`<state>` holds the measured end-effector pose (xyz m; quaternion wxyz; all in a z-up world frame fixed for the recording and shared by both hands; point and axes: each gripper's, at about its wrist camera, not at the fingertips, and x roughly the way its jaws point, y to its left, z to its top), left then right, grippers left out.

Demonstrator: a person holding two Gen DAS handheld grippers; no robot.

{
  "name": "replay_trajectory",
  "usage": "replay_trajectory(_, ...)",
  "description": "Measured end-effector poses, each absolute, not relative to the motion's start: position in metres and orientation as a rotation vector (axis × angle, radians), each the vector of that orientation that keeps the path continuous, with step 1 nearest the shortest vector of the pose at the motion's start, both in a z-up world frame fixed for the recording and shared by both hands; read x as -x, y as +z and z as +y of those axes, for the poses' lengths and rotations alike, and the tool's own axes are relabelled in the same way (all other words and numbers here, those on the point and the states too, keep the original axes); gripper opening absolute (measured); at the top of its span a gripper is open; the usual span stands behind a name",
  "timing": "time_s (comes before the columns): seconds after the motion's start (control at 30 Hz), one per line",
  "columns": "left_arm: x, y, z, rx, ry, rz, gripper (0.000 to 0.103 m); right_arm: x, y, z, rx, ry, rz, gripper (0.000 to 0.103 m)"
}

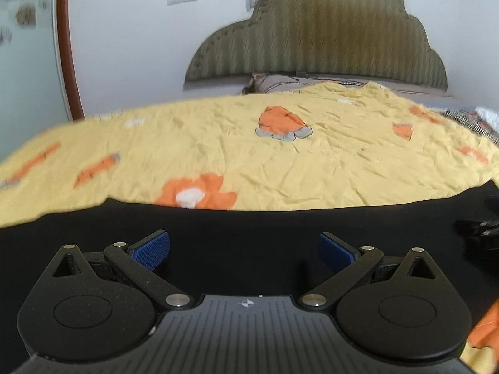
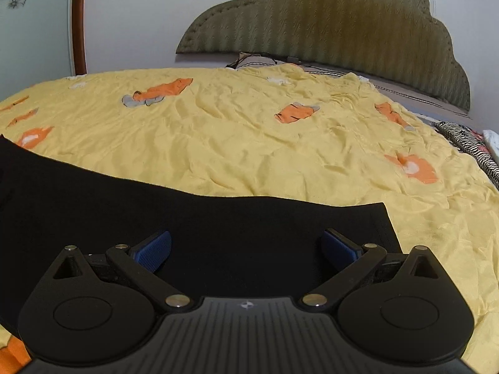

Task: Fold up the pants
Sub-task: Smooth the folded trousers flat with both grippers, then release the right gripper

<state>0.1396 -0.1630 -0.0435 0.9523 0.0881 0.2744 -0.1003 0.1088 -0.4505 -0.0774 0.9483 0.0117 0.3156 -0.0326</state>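
Observation:
Black pants [image 1: 249,221] lie flat on a yellow bedspread [image 1: 312,162] with orange carrot patches. My left gripper [image 1: 244,251] is open, its blue pads [image 1: 152,249] wide apart just above the black cloth, holding nothing. In the right wrist view the pants [image 2: 187,215] run from the left edge to a squared end at the right [image 2: 382,215]. My right gripper [image 2: 246,251] is open over that end, blue pads [image 2: 154,249] apart and empty. The bedspread [image 2: 280,143] spreads beyond.
An olive padded headboard [image 2: 327,21] stands against the white wall at the back. A striped black-and-white cloth [image 2: 467,143] lies at the bed's right edge. A brown door frame [image 1: 67,46] is at the left. A dark object [image 1: 480,230] shows at the right edge.

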Motion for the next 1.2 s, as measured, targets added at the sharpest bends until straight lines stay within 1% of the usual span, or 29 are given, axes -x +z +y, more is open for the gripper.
replay_trajectory(0.1, -0.145, -0.058, -0.176, -0.200, -0.196, 0.641, 0.101, -0.109, -0.079, -0.453, -0.045, -0.060, 0.648, 0.103)
replay_trajectory(0.27, -0.146, -0.053, -0.181, 0.010, -0.278, 0.722, 0.102, -0.109, -0.079, -0.452, -0.050, -0.061, 0.647, 0.103)
replay_trajectory(0.37, -0.146, -0.058, -0.198, 0.025, -0.282, 0.726, 0.102, -0.107, -0.078, -0.452, -0.064, -0.062, 0.648, 0.103)
replay_trajectory(0.53, -0.131, -0.071, -0.216, -0.126, -0.257, 0.666, 0.103, -0.086, -0.078, -0.454, -0.052, -0.085, 0.651, 0.103)
replay_trajectory(0.7, -0.127, -0.073, -0.216, -0.116, -0.252, 0.640, 0.103, -0.054, -0.075, -0.459, -0.057, -0.136, 0.643, 0.103)
replay_trajectory(0.8, -0.127, -0.073, -0.215, -0.110, -0.254, 0.640, 0.103, -0.037, -0.071, -0.461, -0.078, -0.153, 0.587, 0.103)
replay_trajectory(0.87, -0.127, -0.073, -0.214, -0.110, -0.254, 0.640, 0.103, -0.038, -0.077, -0.466, -0.093, -0.150, 0.656, 0.103)
replay_trajectory(0.93, -0.128, -0.073, -0.214, -0.111, -0.254, 0.640, 0.103, -0.030, -0.073, -0.469, -0.100, -0.152, 0.650, 0.103)
replay_trajectory(1.0, -0.128, -0.073, -0.214, -0.106, -0.256, 0.641, 0.103, -0.016, -0.066, -0.473, -0.141, -0.193, 0.616, 0.103)
replay_trajectory(1.07, -0.128, -0.073, -0.214, -0.107, -0.256, 0.641, 0.103, 0.000, -0.063, -0.479, -0.245, -0.207, 0.578, 0.103)
replay_trajectory(1.2, -0.128, -0.074, -0.214, -0.107, -0.256, 0.641, 0.103, 0.018, -0.072, -0.487, -0.426, -0.126, 0.553, 0.103)
